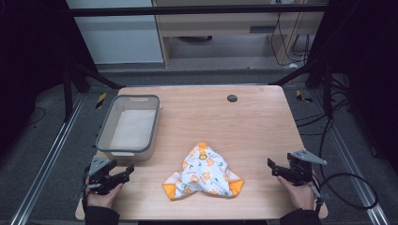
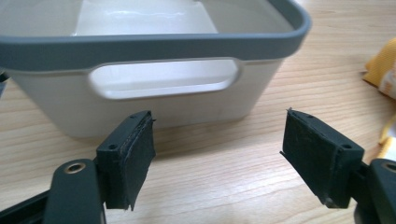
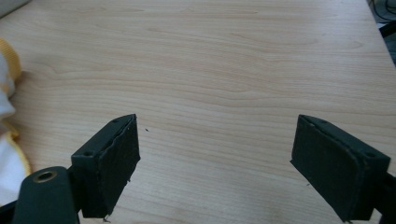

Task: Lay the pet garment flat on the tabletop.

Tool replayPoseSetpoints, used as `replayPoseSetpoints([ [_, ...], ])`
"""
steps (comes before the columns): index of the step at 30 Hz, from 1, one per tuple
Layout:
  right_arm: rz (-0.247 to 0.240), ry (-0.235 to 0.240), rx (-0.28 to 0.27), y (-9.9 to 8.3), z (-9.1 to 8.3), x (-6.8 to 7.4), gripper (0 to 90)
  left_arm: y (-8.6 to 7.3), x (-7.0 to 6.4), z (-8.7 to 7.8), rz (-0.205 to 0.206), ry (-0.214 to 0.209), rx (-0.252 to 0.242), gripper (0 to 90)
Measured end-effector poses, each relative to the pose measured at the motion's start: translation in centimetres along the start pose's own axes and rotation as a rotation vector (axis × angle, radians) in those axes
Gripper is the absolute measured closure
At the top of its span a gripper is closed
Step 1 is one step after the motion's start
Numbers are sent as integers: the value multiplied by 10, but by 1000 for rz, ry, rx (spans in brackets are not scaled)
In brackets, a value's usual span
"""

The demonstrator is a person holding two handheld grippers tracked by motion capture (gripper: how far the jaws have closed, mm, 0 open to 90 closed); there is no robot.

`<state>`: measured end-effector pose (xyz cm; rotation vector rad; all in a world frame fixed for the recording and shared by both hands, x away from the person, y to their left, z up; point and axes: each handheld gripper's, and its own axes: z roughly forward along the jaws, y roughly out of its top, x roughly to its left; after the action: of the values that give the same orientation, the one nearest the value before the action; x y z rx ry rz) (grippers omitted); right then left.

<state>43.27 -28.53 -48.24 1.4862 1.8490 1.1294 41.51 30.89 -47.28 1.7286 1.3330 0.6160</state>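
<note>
Crumpled orange-trimmed white cloth (image 1: 205,175) at table's near-centre.

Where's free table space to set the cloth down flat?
Widest bare patch: right of the bin, beyond the cloth, up to the dark round spot. Also bare between cloth and right gripper. Tight between the left gripper and bin.

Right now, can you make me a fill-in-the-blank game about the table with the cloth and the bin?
1. The crumpled cloth is white with ______ patches and edges.
2. The bin has a ______ rim.
3. The left gripper and the right gripper both have their jaws ______.
4. The cloth lies on the table ______ the two grippers.

Missing words: orange; grey; open; between
</note>
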Motion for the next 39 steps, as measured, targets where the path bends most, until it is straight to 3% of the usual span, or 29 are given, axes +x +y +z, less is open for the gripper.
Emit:
replayPoseSetpoints([
  [9,-25,53,-29,2,-12,11,202,3,-19,-6,57,-53,-27,245],
  [20,-82,109,-36,15,-13,21,228,18,-32,-12,69,-107,-65,255],
  [22,-81,137,-63,23,-13,22,236,22,-32,-14,69,-126,-73,275],
  [30,-92,167,-93,48,-13,31,267,41,-38,-13,74,-152,-104,317],
  [34,-106,193,-109,63,-11,44,282,55,-45,-8,94,-166,-124,320],
  [39,-119,229,-119,76,-4,62,294,66,-53,3,83,-177,-125,327],
])
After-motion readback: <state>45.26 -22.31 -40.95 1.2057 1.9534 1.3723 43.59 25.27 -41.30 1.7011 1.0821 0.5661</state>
